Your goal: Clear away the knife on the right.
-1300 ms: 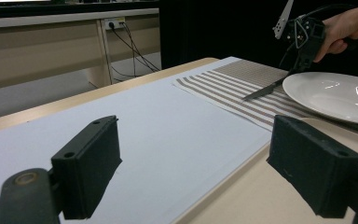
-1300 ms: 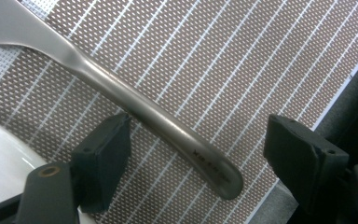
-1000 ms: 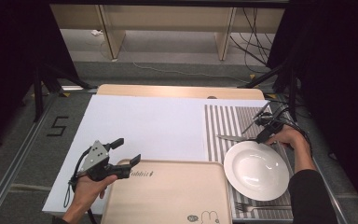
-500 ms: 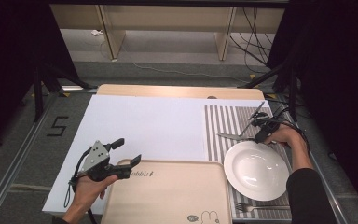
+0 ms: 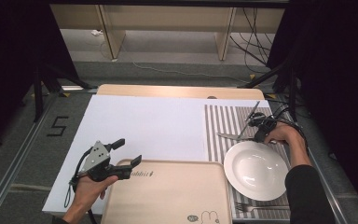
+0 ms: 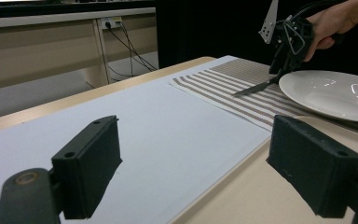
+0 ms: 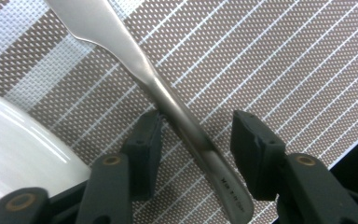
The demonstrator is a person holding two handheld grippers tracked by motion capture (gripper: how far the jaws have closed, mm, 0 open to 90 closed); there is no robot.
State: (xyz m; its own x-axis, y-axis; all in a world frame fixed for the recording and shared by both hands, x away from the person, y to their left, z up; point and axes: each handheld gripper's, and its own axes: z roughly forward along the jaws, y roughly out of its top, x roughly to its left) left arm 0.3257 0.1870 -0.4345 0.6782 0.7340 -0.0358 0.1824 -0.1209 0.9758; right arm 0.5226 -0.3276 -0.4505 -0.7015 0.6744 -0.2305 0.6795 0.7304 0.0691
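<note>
On the striped placemat (image 5: pixel 223 122) at the right side of the tabletop (image 5: pixel 144 123), I am holding my right gripper (image 5: pixel 257 135) down over the handle of a table knife (image 7: pixel 168 100). Its jaws have just been closing, and in the right gripper view the handle is lying between the two pads: the left pad (image 7: pixel 144 149) is meeting the handle's edge while the right pad (image 7: pixel 254 149) is standing a little clear, so the jaws are half closed around it and not yet pinching. The knife (image 5: pixel 230 136) is lying flat on the placemat just beyond the far rim of the white plate (image 5: pixel 256 170), blade pointing toward the middle of the tabletop. The left gripper view is showing the same: the knife (image 6: pixel 254 87) flat on the stripes beside the plate (image 6: pixel 335 93), with the right gripper (image 6: pixel 284 51) standing over its handle end.

I am keeping my left gripper (image 5: pixel 123 151) at the near left, its jaws spread wide with nothing between them, over the far left corner of the wooden tray (image 5: pixel 168 196). A fork (image 5: pixel 261 207) is lying on the placemat at the near edge, below the plate.
</note>
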